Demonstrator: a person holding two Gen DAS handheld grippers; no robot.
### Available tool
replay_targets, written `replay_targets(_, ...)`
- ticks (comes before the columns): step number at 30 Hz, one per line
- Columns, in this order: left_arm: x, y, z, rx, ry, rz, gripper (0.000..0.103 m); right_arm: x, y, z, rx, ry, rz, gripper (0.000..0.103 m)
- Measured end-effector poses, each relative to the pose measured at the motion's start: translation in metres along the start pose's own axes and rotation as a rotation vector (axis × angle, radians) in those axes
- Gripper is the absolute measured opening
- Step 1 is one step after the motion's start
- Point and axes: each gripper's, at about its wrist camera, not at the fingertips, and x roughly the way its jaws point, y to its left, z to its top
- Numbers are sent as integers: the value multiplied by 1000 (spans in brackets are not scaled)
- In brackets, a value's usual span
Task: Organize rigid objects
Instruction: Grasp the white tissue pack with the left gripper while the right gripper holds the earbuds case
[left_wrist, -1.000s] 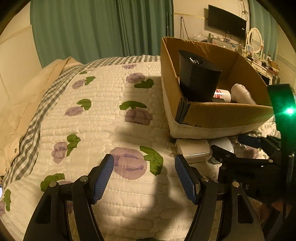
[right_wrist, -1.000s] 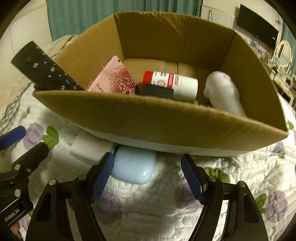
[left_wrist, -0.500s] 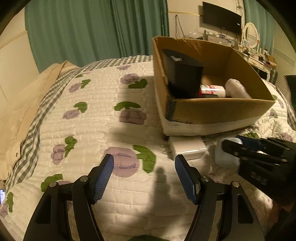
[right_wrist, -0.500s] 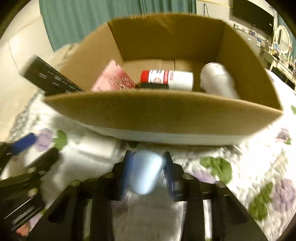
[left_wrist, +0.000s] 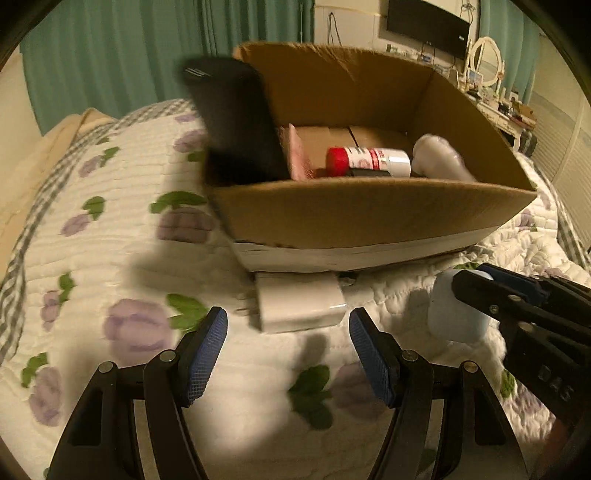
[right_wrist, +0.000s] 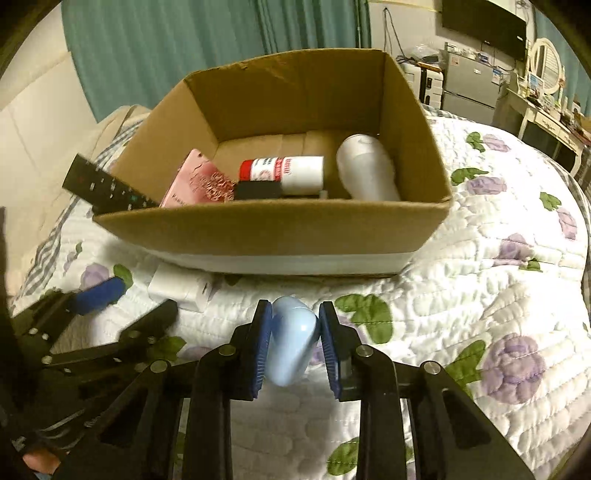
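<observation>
My right gripper (right_wrist: 295, 317) is shut on a light blue case (right_wrist: 291, 343) and holds it above the quilt, in front of the cardboard box (right_wrist: 273, 232). The case also shows in the left wrist view (left_wrist: 456, 314). My left gripper (left_wrist: 288, 347) is open and empty, just short of a white charger (left_wrist: 299, 302) that lies on the quilt against the box's (left_wrist: 369, 221) near wall. The box holds a black remote (right_wrist: 107, 188) leaning over its left corner, a pink packet (right_wrist: 199, 182), a red-capped white bottle (right_wrist: 284, 173) and a white bottle (right_wrist: 365, 173).
The box sits on a white quilted bedspread (right_wrist: 498, 258) with purple flowers. Green curtains (left_wrist: 129, 55) hang behind the bed. A TV (right_wrist: 484, 18), fridge and dresser with a mirror stand at the back right.
My right gripper has shut on the light blue case and lifted it back from the box. My left gripper has swung toward the white charger and stays open.
</observation>
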Motion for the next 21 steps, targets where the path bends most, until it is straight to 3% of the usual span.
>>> replay_targets(11, 31, -11, 9, 11, 46, 93, 72, 24, 13, 3, 6, 44, 13, 27)
replay_targets(14, 25, -7, 6, 2, 28, 58, 70, 27, 15, -1, 6, 58, 23, 27)
replay_targets(16, 17, -7, 5, 2, 17, 22, 61, 29, 15, -1, 6, 67, 32, 27)
replay_targets(21, 2, -10, -3, 32, 1, 12, 61, 32, 14, -4, 20, 82, 48, 28)
